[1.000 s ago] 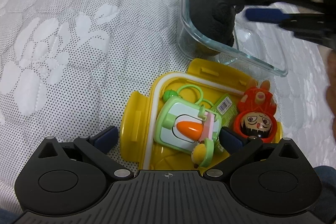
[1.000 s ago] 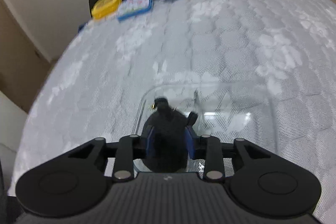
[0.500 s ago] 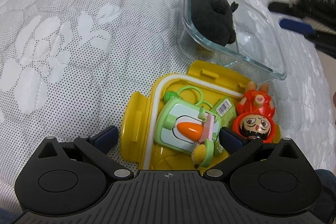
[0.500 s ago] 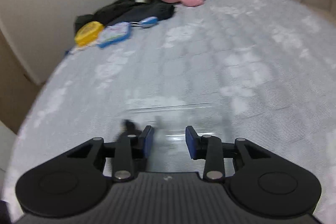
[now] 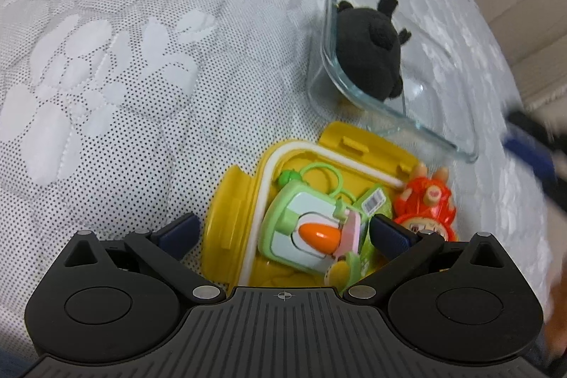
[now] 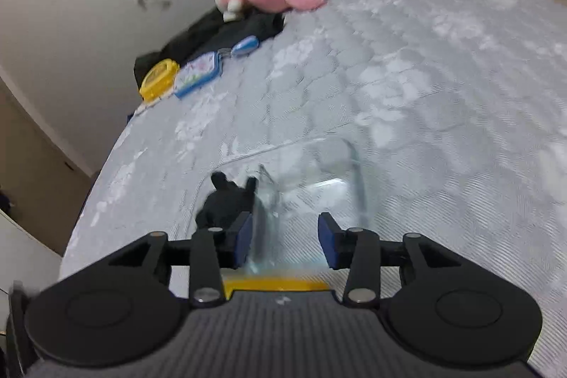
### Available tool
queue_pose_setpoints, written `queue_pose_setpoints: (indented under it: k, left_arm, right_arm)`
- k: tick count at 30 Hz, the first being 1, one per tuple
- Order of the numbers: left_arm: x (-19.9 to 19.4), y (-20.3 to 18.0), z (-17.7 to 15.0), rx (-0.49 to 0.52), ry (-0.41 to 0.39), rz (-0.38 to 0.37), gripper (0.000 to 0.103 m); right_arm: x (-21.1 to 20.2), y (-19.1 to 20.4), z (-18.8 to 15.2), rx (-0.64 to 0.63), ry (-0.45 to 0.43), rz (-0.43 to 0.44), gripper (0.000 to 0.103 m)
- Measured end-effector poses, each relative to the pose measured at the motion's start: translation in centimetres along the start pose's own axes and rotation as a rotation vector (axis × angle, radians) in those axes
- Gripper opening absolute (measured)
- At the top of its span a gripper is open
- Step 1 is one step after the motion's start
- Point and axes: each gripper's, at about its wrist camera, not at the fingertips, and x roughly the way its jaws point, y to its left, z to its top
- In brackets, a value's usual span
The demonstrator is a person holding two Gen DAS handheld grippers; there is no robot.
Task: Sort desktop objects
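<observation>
while the left gripper [image 5: 283, 232] hangs with its claw spread wide over the yellow box [image 5: 244, 201], the box lies on the bed cover [image 5: 124, 59]. in the box are a green toy [image 5: 304, 229] with an orange nose and a red doll [image 5: 428, 204] at its far right edge. just past the box sits the glass dish [image 5: 439, 137], and the black plush toy [image 5: 368, 59] is inside it. the right gripper [image 6: 285, 241] is above the dish, claw apart, holding nothing.

No legible text; green packet [image 5: 375, 203] barcode unreadable.
</observation>
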Motion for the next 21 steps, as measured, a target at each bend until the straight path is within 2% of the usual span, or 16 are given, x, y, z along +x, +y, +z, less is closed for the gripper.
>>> queue_pose_setpoints:
  k: [3, 5, 7, 8, 10, 12, 14, 17, 19, 21]
  left_arm:
    - [2.9, 1.4, 4.9, 0.032, -0.021, 0.017, 0.103]
    - [4.8, 2.3, 8.2, 0.053, -0.035, 0.029, 0.103]
    - [6.8, 3.3, 11.5, 0.075, -0.050, 0.040, 0.103]
    - [6.9, 3.8, 12.0, 0.088, -0.053, 0.050, 0.103]
    - [8.7, 0.8, 13.6, 0.113, -0.053, 0.076, 0.103]
    - [10.8, -0.3, 13.7, 0.112, -0.065, 0.080, 0.103]
    - [11.5, -0.2, 13.4, 0.077, -0.075, 0.064, 0.103]
    - [11.2, 2.2, 13.7, -0.012, -0.085, 0.051, 0.103]
    - [11.1, 4.8, 16.1, 0.006, -0.069, 0.080, 0.103]
    - [11.1, 3.8, 16.8, 0.047, -0.061, 0.113, 0.103]
  right_arm:
    - [-2.6, -1.3, -3.2, -0.025, -0.067, -0.051, 0.051]
    - [-3.0, -2.0, -4.4, -0.024, -0.041, -0.080, 0.055]
    - [-2.8, -2.8, -4.3, 0.028, 0.008, -0.064, 0.055]
    - [-2.8, -3.3, -4.2, 0.063, 0.011, -0.047, 0.056]
    - [-2.8, -4.0, -4.1, 0.113, 0.013, -0.029, 0.063]
    - [-2.9, -4.5, -4.2, 0.129, 0.022, -0.030, 0.063]
    - [-2.9, -4.9, -4.3, 0.146, 0.038, -0.025, 0.063]
    - [-2.8, -5.4, -4.3, 0.172, 0.050, -0.016, 0.064]
    - [-2.5, -5.6, -4.3, 0.182, 0.062, -0.017, 0.064]
    - [-2.1, -5.7, -4.3, 0.189, 0.084, -0.019, 0.064]
